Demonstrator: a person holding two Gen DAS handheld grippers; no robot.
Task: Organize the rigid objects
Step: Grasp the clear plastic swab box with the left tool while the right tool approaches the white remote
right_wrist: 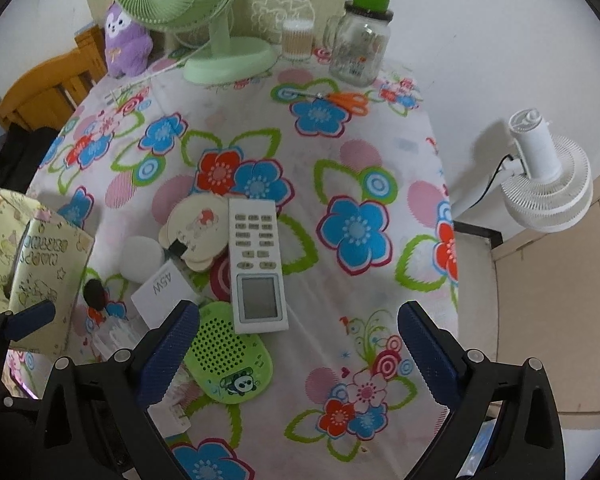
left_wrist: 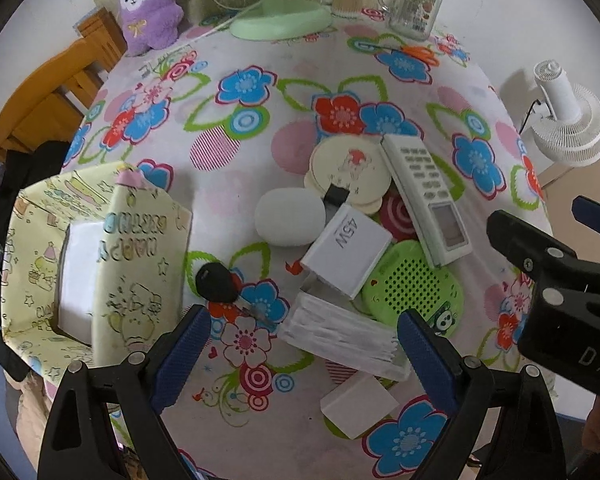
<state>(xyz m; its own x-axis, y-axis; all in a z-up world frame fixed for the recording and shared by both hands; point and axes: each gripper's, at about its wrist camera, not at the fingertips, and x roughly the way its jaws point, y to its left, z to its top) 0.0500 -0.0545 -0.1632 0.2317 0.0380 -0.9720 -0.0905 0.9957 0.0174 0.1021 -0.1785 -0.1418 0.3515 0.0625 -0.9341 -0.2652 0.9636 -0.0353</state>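
A pile of small things lies on the flowered table (left_wrist: 260, 128): a white remote (left_wrist: 426, 196) (right_wrist: 257, 268), a white 45W charger (left_wrist: 346, 250) (right_wrist: 162, 294), a green perforated case (left_wrist: 414, 290) (right_wrist: 228, 354), round cream coasters (left_wrist: 350, 168) (right_wrist: 196, 224), a white oval case (left_wrist: 290, 218) (right_wrist: 142, 258), a black car key (left_wrist: 220, 284), a clear packet (left_wrist: 344, 334) and a small white block (left_wrist: 358, 402). My left gripper (left_wrist: 306, 360) is open above the packet and key. My right gripper (right_wrist: 300, 354) is open over the green case and remote; it shows at the left wrist view's right edge (left_wrist: 556, 264).
A yellow patterned gift bag (left_wrist: 100, 256) (right_wrist: 32, 264) with a white box inside stands at the left. At the back are a green fan (right_wrist: 204, 28), a purple plush (left_wrist: 150, 4), a glass jar (right_wrist: 360, 40), a swab holder (right_wrist: 297, 38) and orange scissors (right_wrist: 346, 101). A white fan (right_wrist: 548, 176) stands off the table's right edge.
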